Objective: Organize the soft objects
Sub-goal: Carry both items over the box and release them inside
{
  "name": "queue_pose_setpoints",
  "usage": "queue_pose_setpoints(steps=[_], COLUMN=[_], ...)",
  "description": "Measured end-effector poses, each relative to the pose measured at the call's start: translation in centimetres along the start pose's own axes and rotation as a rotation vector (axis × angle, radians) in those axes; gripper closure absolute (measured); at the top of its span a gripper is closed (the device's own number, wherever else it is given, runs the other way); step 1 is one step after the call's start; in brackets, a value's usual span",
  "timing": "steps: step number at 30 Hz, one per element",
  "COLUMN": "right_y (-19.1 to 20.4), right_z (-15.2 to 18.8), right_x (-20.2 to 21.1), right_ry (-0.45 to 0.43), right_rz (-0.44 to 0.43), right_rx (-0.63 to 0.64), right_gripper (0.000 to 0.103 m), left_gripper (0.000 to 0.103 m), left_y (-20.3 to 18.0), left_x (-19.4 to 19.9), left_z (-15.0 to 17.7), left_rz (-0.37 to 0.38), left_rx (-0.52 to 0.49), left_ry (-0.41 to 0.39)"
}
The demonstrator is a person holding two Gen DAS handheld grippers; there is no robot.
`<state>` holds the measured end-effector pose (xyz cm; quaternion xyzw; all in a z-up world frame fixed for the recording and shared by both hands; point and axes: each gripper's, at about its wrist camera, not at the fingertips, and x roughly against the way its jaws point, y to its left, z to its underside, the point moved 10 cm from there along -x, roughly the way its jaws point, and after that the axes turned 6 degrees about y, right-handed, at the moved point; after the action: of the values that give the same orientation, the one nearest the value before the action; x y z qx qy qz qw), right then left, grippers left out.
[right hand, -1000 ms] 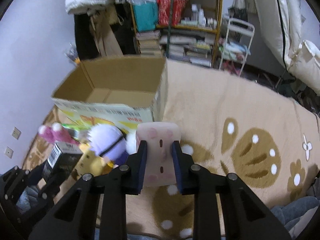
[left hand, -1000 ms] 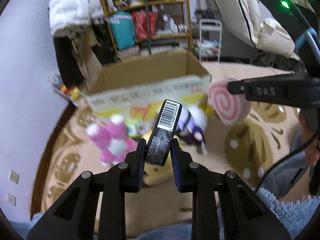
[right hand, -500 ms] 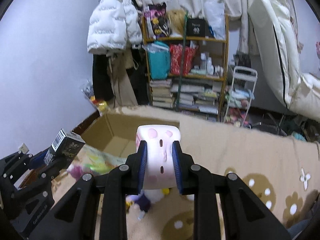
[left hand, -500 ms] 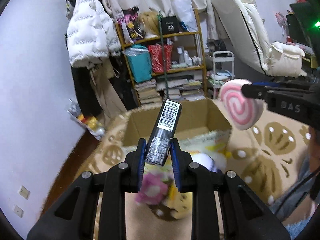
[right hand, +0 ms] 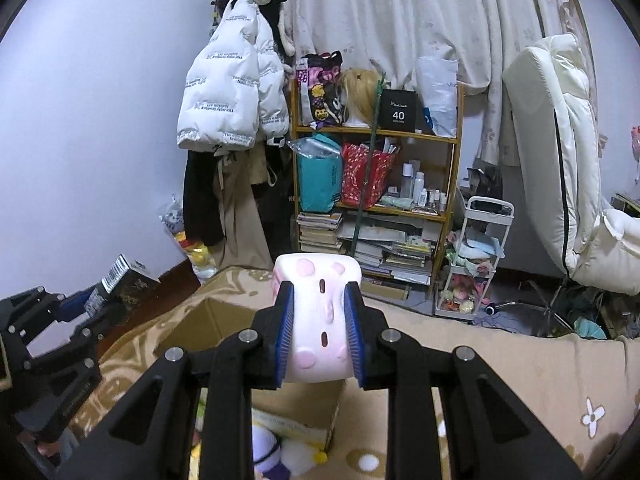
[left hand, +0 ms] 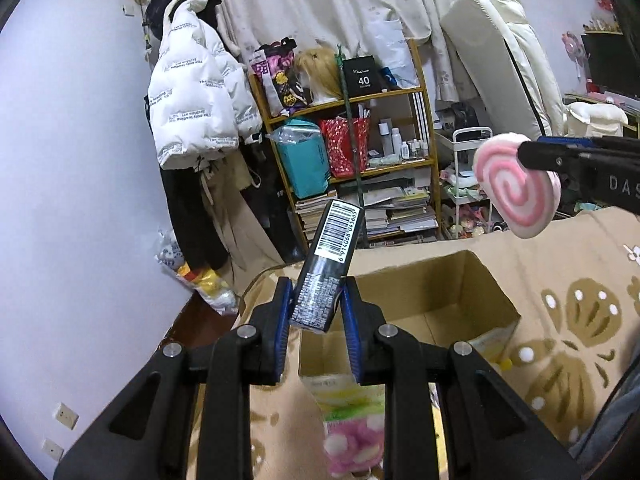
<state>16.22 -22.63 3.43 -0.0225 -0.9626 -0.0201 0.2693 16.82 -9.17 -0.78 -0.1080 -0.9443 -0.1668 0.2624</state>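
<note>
My left gripper [left hand: 316,304] is shut on a black carton with a barcode [left hand: 326,276], held above the near-left corner of an open cardboard box [left hand: 440,296]. My right gripper [right hand: 319,324] is shut on a pink-and-white swirl plush [right hand: 318,320], held up above the same box [right hand: 188,332]. The plush also shows in the left wrist view [left hand: 516,188], up at the right. The left gripper and carton [right hand: 120,280] show at the left of the right wrist view. A pink plush [left hand: 356,444] and a purple-and-white plush [right hand: 272,452] lie on the rug in front of the box.
A beige patterned rug [left hand: 572,320] covers the floor. A loaded wooden shelf [right hand: 376,184] stands behind the box, with a white jacket [right hand: 232,100] hanging to its left, a small white cart [right hand: 476,260] and a cream mattress [right hand: 560,160] to its right.
Both grippers have risen and tilted up with their loads. The box and floor plush have dropped low in both views, and the shelf and wall now fill them.
</note>
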Motion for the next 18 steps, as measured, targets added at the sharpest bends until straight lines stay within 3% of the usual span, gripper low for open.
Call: queue_pose_setpoints(steps=[6, 11, 18], right_y=[0.9, 1.0, 0.9], right_z=[0.7, 3.2, 6.2], right_x=[-2.3, -5.5, -8.9], right_ry=[0.013, 0.081, 0.17], right_rz=[-0.024, -0.063, -0.086], right_rx=[-0.015, -0.049, -0.062], right_gripper=[0.077, 0.077, 0.077], left_gripper=[0.079, 0.079, 0.079], left_y=[-0.4, -1.8, -2.1], left_x=[-2.9, -4.7, -8.2], left_z=[1.1, 2.0, 3.6], left_rz=[0.014, 0.042, 0.077], left_rx=[0.015, -0.031, -0.002], left_ry=[0.039, 0.076, 0.173])
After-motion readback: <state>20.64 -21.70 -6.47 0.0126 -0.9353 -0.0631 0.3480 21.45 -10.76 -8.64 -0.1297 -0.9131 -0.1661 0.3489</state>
